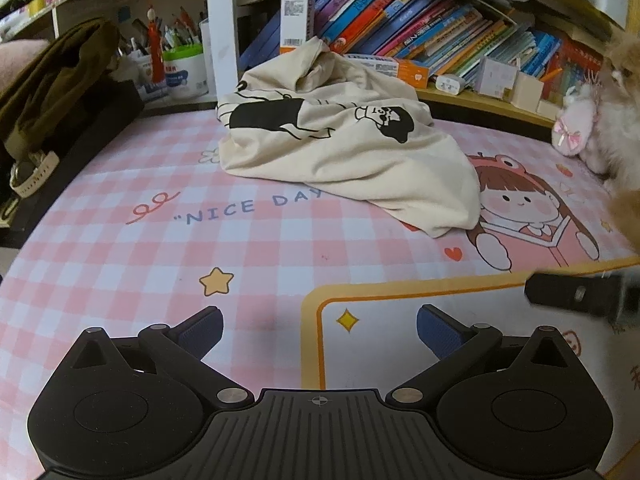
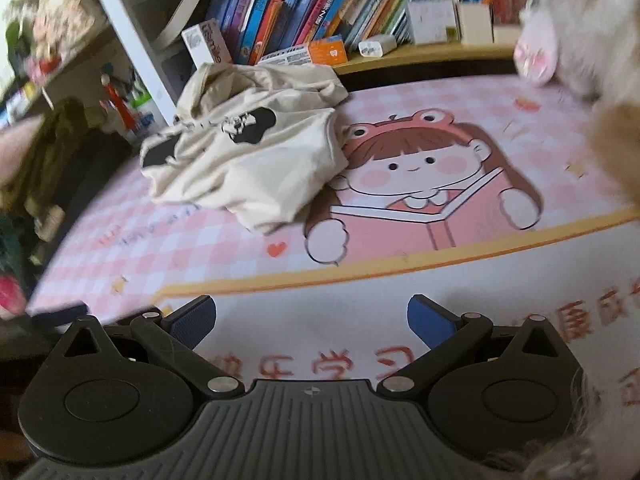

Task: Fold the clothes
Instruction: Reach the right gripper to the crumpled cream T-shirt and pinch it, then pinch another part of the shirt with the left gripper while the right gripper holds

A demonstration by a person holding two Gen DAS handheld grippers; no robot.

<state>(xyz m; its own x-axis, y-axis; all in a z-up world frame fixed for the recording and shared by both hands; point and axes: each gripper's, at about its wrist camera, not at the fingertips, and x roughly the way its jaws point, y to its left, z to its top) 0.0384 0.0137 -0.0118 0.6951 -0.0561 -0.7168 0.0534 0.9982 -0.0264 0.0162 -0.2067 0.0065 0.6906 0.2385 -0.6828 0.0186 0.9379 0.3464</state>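
Observation:
A cream T-shirt (image 1: 352, 152) with black cartoon prints lies crumpled at the back of the desk on a pink checked mat (image 1: 140, 264); the right wrist view shows the same cream T-shirt (image 2: 256, 160) at upper left. My left gripper (image 1: 320, 326) is open and empty, low over the mat's near part, well short of the shirt. My right gripper (image 2: 311, 318) is also open and empty, over the white panel of the pink checked mat (image 2: 400, 300). A dark finger of the right gripper (image 1: 576, 292) shows blurred at the right edge of the left wrist view.
A shelf of books (image 1: 420, 28) runs behind the shirt. An olive garment (image 1: 52, 80) and a watch (image 1: 34, 176) lie at the left. Pen cups (image 1: 180, 68) stand at the back left. Plush toys (image 1: 576, 124) and a furry animal (image 1: 624, 92) sit at the right.

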